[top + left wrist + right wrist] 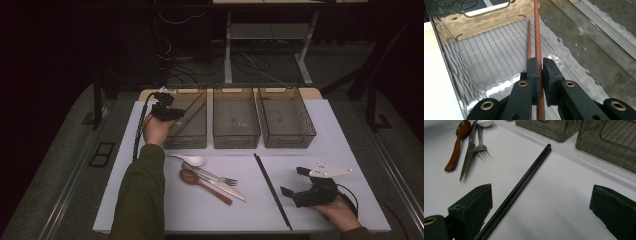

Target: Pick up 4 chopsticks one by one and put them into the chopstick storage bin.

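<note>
Here we see the left gripper (541, 68) with jaws clenched on a brown chopstick (537, 37) inside the left bin (192, 131); the right gripper (294, 181) rests released beside the black chopsticks (272, 190).

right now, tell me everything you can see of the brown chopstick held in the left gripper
The brown chopstick is a thin, straight reddish-brown stick, wood by the look of it. The left gripper has its jaws shut on it, and it runs forward and down into the leftmost clear bin. A second matching chopstick lies on the bin's ribbed floor just beside it. Whether the held one's far tip touches the bin cannot be told.
</note>
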